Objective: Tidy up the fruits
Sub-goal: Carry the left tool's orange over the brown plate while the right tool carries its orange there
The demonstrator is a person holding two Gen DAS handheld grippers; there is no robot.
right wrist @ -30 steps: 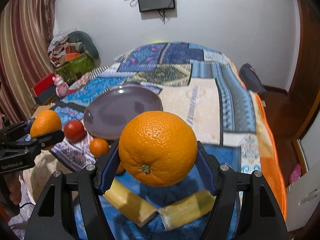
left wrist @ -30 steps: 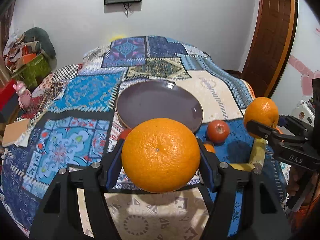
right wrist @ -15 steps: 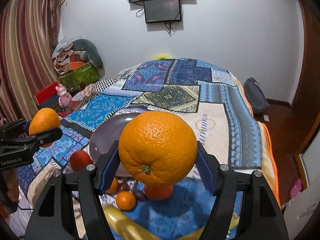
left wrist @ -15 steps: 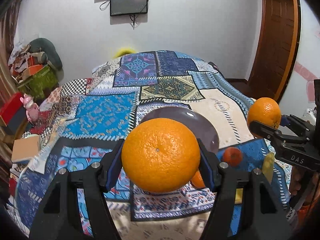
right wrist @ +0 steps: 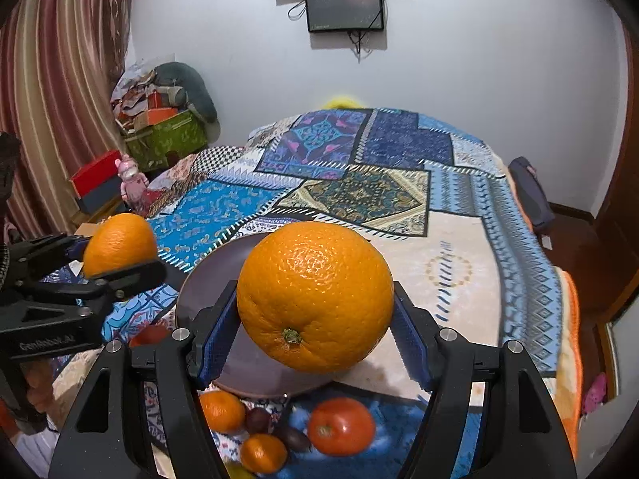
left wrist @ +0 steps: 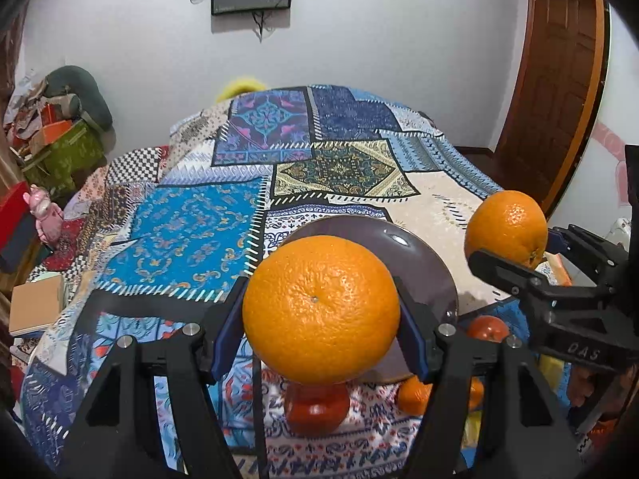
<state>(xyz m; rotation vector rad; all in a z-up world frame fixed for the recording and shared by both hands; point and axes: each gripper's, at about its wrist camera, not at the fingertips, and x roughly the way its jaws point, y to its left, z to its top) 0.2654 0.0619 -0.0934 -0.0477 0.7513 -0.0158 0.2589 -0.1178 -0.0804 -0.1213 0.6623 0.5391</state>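
Observation:
My left gripper (left wrist: 321,315) is shut on a large orange (left wrist: 321,309), held above the bed near the front of the dark purple plate (left wrist: 427,255). My right gripper (right wrist: 315,317) is shut on a second large orange (right wrist: 315,295), held over the same plate (right wrist: 211,279). Each gripper with its orange shows in the other's view: the right one in the left wrist view (left wrist: 507,231), the left one in the right wrist view (right wrist: 120,243). Loose fruit lies below: a red tomato (right wrist: 341,425), small tangerines (right wrist: 221,409) and dark plums (right wrist: 295,437).
The plate sits on a bed with a patchwork quilt (left wrist: 191,223). Boxes and clutter (right wrist: 159,135) stand at the far left, with a pink toy (right wrist: 131,175). A wooden door (left wrist: 559,80) is at the right, and a screen (right wrist: 343,8) hangs on the wall.
Both grippers have risen and tilted up with their oranges. The plate and loose fruit now sit lower and nearer in both views, and more of the wall shows.

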